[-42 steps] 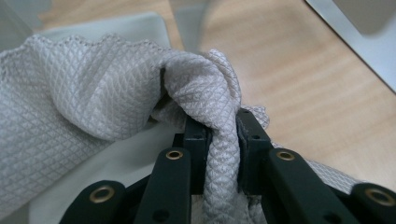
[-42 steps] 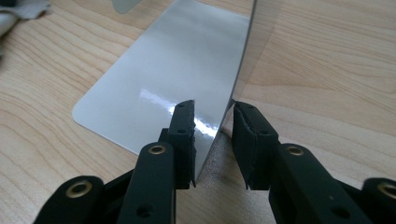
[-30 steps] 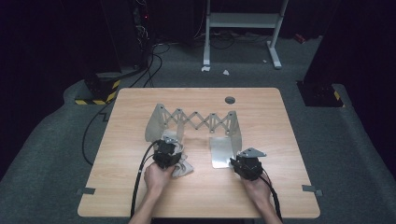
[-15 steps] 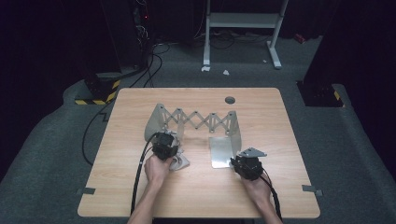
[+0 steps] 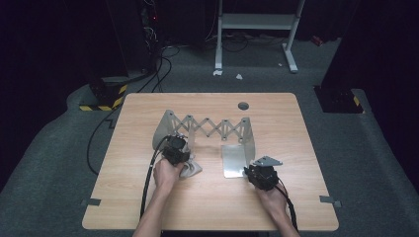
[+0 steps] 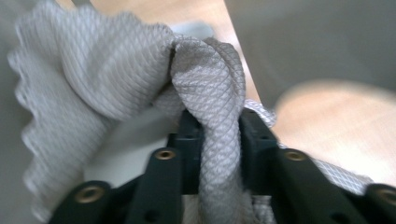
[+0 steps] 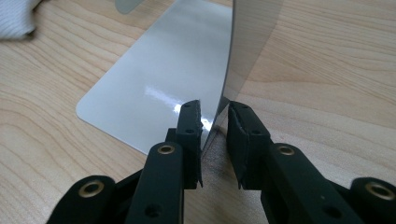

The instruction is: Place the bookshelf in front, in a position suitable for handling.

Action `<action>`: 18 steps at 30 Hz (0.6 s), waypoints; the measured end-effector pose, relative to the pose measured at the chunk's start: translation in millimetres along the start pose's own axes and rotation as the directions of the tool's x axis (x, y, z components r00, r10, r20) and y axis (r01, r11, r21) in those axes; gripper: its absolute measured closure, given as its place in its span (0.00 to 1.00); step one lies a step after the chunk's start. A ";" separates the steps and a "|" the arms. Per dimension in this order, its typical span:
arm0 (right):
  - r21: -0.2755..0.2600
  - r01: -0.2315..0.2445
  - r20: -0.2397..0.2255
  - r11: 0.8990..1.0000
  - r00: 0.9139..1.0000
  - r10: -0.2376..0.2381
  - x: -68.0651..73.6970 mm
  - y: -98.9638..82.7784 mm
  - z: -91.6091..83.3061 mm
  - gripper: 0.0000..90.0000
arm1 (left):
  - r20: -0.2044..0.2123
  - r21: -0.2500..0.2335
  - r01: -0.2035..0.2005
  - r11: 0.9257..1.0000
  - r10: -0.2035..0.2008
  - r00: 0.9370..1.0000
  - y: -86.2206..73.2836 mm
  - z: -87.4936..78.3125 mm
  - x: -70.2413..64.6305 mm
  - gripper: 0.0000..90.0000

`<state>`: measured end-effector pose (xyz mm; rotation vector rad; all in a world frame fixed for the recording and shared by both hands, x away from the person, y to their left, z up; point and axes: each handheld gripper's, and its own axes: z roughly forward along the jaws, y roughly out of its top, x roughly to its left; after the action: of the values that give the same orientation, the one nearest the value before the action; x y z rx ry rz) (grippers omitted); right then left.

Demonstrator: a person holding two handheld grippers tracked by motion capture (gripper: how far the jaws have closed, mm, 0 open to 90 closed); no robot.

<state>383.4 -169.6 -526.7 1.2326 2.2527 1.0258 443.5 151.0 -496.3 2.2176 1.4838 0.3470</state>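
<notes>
A metal folding rack [image 5: 212,123] with a scissor lattice stands mid-table, an upright end plate on each side. My left gripper [image 5: 173,143] is at the left end plate [image 5: 163,129], shut on a grey-white waffle cloth [image 5: 190,169]. A fold of that cloth [image 6: 205,79] fills the gap of the left gripper [image 6: 219,126]; its jaws have just been opening. My right gripper [image 5: 251,170] is at the right end plate's near corner. The right gripper [image 7: 214,109] is open, jaws astride the upright plate's [image 7: 252,37] thin edge, beside the flat base [image 7: 173,70].
A dark round hole [image 5: 242,105] sits in the wooden table [image 5: 296,148] behind the rack. A corner of the cloth [image 7: 16,18] lies left of the flat base. Tape marks the front table corners; cables and a white stand are on the floor beyond.
My left hand has moved a little away from me and leftward with the cloth, up against the left end plate. The right hand has kept still.
</notes>
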 end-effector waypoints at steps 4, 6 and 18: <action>0.000 -0.001 -0.003 1.000 1.000 0.001 -0.3 0.1 0.1 0.84 | 0.036 0.028 -0.005 1.000 0.004 0.999 -6.5 -5.5 0.8 0.63; 0.000 -0.005 -0.005 1.000 1.000 0.005 -0.4 0.1 0.1 0.84 | 0.021 0.037 -0.012 0.999 0.011 1.000 -6.8 -6.9 1.3 0.55; 0.001 -0.012 -0.013 1.000 1.000 0.012 -1.8 0.2 0.1 0.85 | -0.043 0.009 -0.006 1.000 0.007 0.999 5.1 -3.9 6.6 0.90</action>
<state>384.4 -171.0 -526.6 1.2442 2.2583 1.0401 448.5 156.3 -490.6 2.2357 1.5034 0.3934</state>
